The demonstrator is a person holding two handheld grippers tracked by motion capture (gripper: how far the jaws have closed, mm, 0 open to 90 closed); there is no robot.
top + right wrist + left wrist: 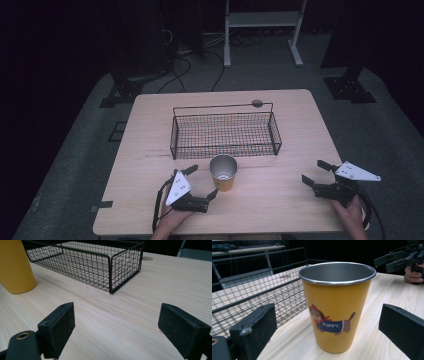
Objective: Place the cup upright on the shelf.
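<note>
The yellow cup [336, 307] stands upright just before the wire basket [225, 134], between the wide-open jaws of the left gripper [203, 182]. It should close squarely around mid-wall, gently, lest the cup tip. The right gripper [315, 173] waits open, well apart.

On the bench [280, 200] the cup [223, 172] stands upright just in front of the wire basket [225, 134], near its middle. The left gripper [202, 183] sits just left of the cup; the right gripper [314, 172] lies well apart at the right.
</note>
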